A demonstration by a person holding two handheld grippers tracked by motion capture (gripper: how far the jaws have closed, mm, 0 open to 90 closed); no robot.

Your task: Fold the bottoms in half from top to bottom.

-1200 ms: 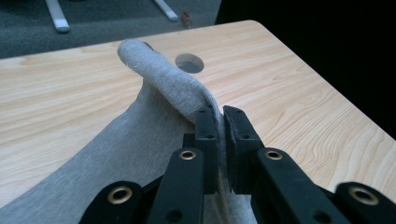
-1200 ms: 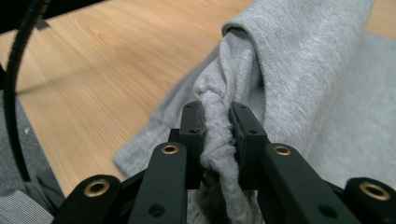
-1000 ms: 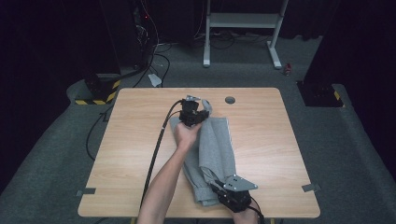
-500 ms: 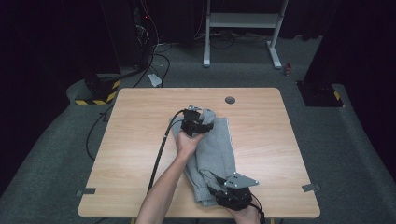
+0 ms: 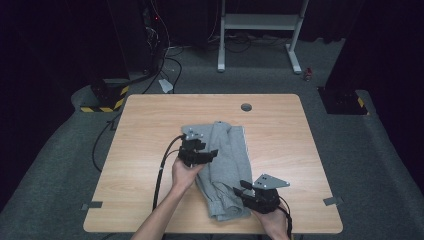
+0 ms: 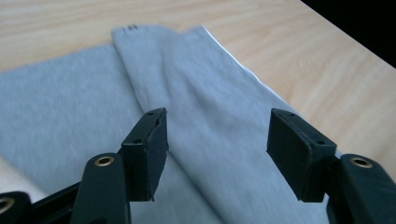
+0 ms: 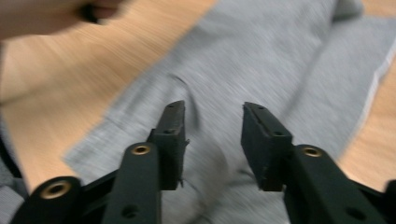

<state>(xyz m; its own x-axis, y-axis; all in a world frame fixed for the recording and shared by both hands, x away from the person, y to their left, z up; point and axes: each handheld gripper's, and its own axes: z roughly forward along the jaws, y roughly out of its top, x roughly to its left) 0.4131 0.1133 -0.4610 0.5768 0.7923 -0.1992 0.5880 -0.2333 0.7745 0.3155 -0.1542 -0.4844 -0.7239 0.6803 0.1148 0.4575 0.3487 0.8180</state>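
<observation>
Folding looks to be the work in hand, and judged from how the cloth lies it is well along: the grey garment sits near the middle of the wooden surface as a long, narrow bundle running from the far side toward the person's edge, its sides already turned in over one another, with a white inner edge showing along its right flank. At the left, the left gripper hovers over the bundle's left side; its jaws have just been opening and, in the left gripper view, they stand released and well apart above a lengthwise fold of the garment, with nothing pinched between them. Further right, at the near end, the right gripper hangs over the bundle's lower end; its jaws have just been closing, yet in the right gripper view, blurred as it is, they are parted with a gap above the grey cloth, and no cloth appears pressed between the pads. What seems left is a crosswise fold to shorten the long strip, perhaps bringing the near end up over the far one, then a smoothing of its loose, slightly rumpled lower end.
</observation>
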